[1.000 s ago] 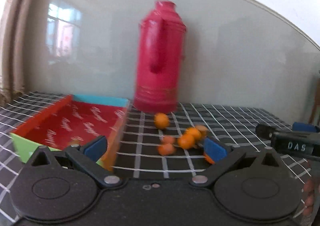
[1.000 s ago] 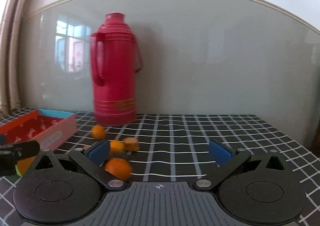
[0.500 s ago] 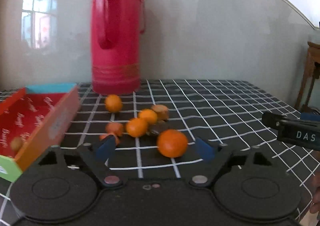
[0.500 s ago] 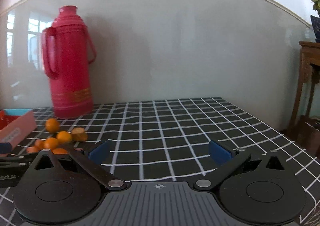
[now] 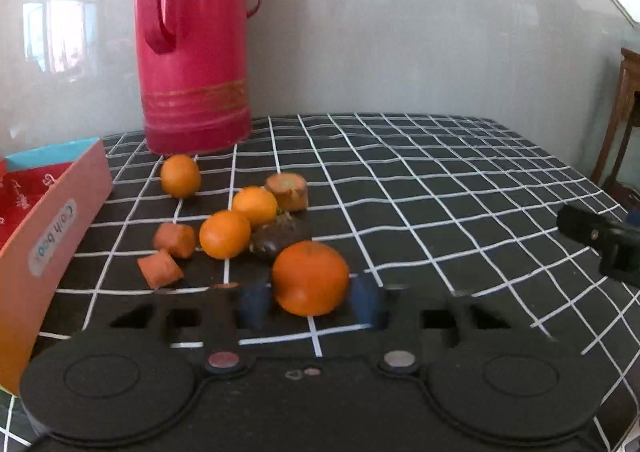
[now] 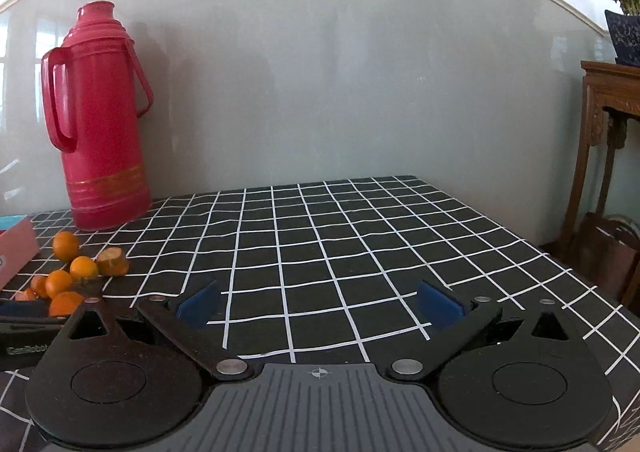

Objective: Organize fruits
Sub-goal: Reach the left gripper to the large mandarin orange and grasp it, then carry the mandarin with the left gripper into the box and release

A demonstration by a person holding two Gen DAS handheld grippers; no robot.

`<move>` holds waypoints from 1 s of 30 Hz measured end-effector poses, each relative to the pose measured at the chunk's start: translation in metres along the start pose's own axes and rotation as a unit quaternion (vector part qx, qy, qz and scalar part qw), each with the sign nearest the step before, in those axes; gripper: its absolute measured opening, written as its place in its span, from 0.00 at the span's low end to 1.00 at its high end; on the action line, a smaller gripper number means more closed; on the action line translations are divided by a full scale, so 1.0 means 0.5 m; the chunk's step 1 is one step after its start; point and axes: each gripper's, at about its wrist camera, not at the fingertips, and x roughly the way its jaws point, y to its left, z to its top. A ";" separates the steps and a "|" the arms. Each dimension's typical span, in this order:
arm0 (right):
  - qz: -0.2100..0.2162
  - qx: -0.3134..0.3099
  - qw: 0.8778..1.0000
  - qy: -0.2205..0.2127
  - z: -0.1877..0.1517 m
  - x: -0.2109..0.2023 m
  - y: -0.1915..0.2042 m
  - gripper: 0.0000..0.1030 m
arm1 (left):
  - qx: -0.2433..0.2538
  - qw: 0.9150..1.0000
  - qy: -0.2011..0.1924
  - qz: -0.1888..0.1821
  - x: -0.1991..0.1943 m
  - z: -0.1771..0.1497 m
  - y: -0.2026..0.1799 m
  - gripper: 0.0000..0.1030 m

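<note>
My left tool (image 5: 310,302) has just been closing around the big mandarin (image 5: 310,277) on the bench (image 5: 440,192), pads at its sides; box (image 5: 60,220) next. Right tool (image 6: 318,302) gapes wide, empty.

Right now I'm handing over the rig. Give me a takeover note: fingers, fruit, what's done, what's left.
Left gripper: the fingers have just been closing around the large orange, which sits on the tablecloth. Grip not confirmed.
Right gripper: open and empty, over the tablecloth.
Fruit: three small oranges, a dark fruit and cut pieces are clustered beside the box.
Done: nothing visibly boxed, though the box interior is mostly out of view.
Left: finish this grasp, box the orange, then the rest.
</note>
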 end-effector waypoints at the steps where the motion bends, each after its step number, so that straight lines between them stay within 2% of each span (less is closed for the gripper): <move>1: 0.000 0.000 1.000 0.001 0.000 0.001 -0.001 1.00 | -0.003 1.000 0.000 -0.003 -0.001 -0.001 0.003 0.31; 9: 0.001 0.017 1.000 0.017 0.004 0.010 0.014 1.00 | 0.002 1.000 -0.019 0.002 -0.037 -0.006 0.018 0.31; 15: 0.020 0.024 0.999 0.021 0.009 0.008 0.058 1.00 | 0.008 0.997 -0.070 0.029 -0.098 -0.002 0.055 0.31; 20: 0.042 0.011 0.999 0.018 0.014 0.004 0.125 1.00 | -0.002 0.993 -0.101 0.056 -0.148 -0.002 0.112 0.31; 30: 0.112 -0.040 0.993 0.011 0.011 -0.003 0.288 1.00 | -0.056 0.986 -0.103 0.119 -0.204 -0.014 0.268 0.31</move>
